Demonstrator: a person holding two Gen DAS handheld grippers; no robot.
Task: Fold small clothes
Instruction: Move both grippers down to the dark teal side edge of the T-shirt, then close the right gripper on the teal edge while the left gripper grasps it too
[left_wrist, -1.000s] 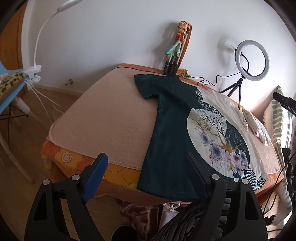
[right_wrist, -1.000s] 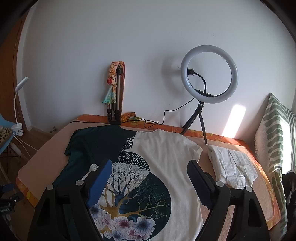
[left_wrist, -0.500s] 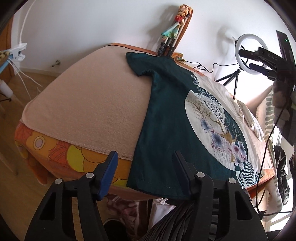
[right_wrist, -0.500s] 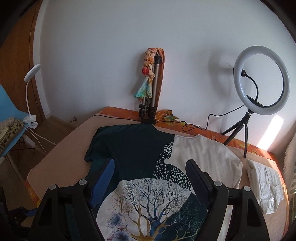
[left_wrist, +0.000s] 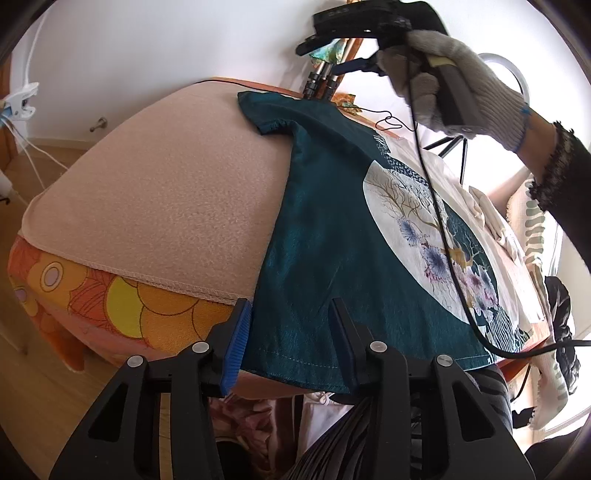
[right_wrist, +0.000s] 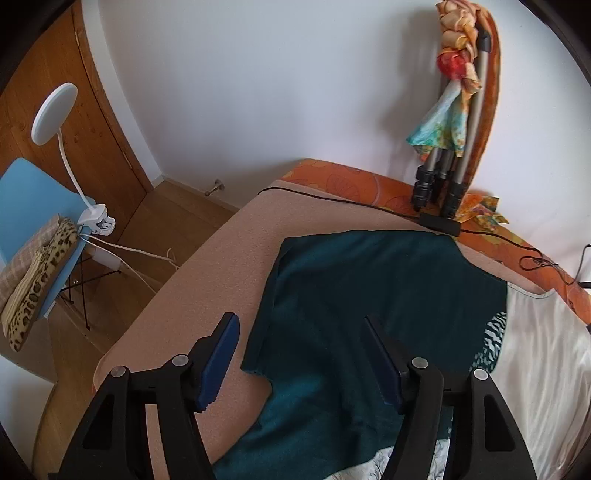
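The bed (left_wrist: 159, 206), under a pink blanket (right_wrist: 207, 280), fills both views. A teal shirt (left_wrist: 332, 236) lies flat on it, hem hanging over the near edge at six o'clock in the left view. The left gripper (left_wrist: 290, 345) has been closing, jaws still spread with the hem corner between them, pads not pressing. The right gripper (right_wrist: 301, 360), in a gloved hand (left_wrist: 454, 70) at one o'clock, has been narrowing too, jaws apart above the dark sleeve (right_wrist: 295, 280).

bare blanket (right_wrist: 207, 280) left of shirt (right_wrist: 369, 295); tripod (right_wrist: 443, 173) at far edge
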